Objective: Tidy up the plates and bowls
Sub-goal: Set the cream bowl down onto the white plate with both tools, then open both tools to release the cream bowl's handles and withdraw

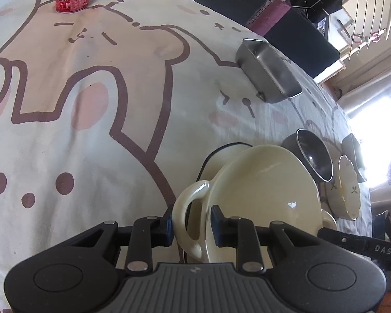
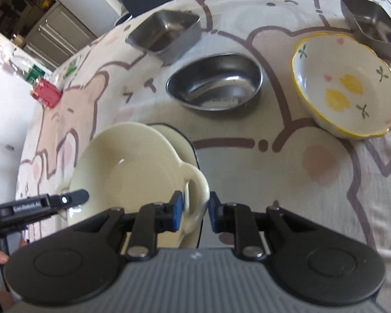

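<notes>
Cream glazed bowl with two loop handles, glossy and bare inside, held just over a cream plate on the printed tablecloth. Left gripper clamped on one handle, right gripper clamped on the other. Best lowered level with both grips matched, centred on the plate, clear of the steel bowl nearby.

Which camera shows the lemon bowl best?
The right wrist view: the lemon bowl lies fully open, its painted inside clear. The left wrist view catches it only edge-on at the far right, washed by glare.
</notes>
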`<action>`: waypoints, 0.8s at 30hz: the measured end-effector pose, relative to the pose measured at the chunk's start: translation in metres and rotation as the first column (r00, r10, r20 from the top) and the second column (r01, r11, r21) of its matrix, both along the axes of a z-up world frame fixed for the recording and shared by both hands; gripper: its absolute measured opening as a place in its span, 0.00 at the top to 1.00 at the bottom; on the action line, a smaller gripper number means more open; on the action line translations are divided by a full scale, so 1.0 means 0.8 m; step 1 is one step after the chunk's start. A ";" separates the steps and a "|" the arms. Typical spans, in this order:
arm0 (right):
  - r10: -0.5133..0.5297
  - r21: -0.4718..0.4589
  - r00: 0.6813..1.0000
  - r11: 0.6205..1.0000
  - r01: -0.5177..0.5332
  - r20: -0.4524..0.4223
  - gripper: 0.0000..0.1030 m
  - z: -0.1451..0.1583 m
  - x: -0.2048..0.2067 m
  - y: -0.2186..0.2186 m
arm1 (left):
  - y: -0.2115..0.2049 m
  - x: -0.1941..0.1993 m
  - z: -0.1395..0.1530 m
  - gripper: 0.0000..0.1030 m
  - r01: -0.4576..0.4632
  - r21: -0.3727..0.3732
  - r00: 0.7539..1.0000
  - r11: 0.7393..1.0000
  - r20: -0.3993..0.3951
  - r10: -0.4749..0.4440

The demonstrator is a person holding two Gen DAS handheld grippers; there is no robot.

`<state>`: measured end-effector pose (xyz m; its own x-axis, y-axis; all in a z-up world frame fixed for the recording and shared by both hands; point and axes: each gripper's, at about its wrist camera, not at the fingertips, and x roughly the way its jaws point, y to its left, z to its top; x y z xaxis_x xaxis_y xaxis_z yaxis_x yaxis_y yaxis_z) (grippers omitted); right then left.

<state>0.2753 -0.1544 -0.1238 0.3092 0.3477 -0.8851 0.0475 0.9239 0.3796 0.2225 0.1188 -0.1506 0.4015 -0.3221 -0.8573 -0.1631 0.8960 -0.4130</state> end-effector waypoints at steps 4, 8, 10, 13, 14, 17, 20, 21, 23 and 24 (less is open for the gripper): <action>0.006 0.003 1.000 1.000 -0.006 0.005 0.77 0.000 -0.003 -0.004 | 0.000 0.000 0.000 0.72 -0.002 0.000 1.000 1.000 0.001 0.002; 0.017 -0.012 1.000 1.000 -0.017 0.013 0.76 0.002 -0.006 -0.003 | -0.001 -0.001 0.001 0.72 0.004 0.011 1.000 1.000 0.000 -0.004; 0.025 -0.024 1.000 0.999 -0.025 0.017 0.76 0.003 -0.008 0.002 | -0.002 0.000 0.001 0.72 0.006 0.014 1.000 1.000 -0.001 -0.006; 0.035 -0.030 0.999 0.999 -0.034 0.020 0.75 0.004 -0.011 0.004 | -0.003 0.000 0.002 0.72 0.007 0.021 1.000 1.000 0.001 -0.007; 0.035 -0.027 0.999 0.999 -0.035 0.018 0.75 0.003 -0.012 0.004 | -0.003 0.000 0.002 0.72 0.009 0.024 1.000 1.000 0.002 -0.009; 0.037 -0.023 0.999 0.999 -0.037 0.016 0.75 0.002 -0.014 0.002 | -0.005 -0.002 0.004 0.72 0.016 0.035 1.000 0.999 0.006 -0.016; 0.044 -0.025 0.999 0.999 -0.044 0.015 0.75 0.002 -0.016 0.003 | -0.007 -0.003 0.007 0.72 0.026 0.044 1.000 0.999 0.010 -0.026; 0.047 -0.027 0.999 0.999 -0.047 0.015 0.75 0.002 -0.017 0.003 | -0.007 -0.004 0.007 0.72 0.028 0.049 1.000 0.998 0.011 -0.029; 0.057 -0.033 0.998 0.998 -0.057 0.018 0.74 0.002 -0.019 0.005 | -0.008 -0.006 0.008 0.72 0.034 0.053 0.999 0.998 0.013 -0.035; 0.062 -0.035 0.998 0.998 -0.061 0.020 0.73 0.002 -0.020 0.005 | -0.007 -0.007 0.009 0.72 0.035 0.054 0.999 0.998 0.013 -0.036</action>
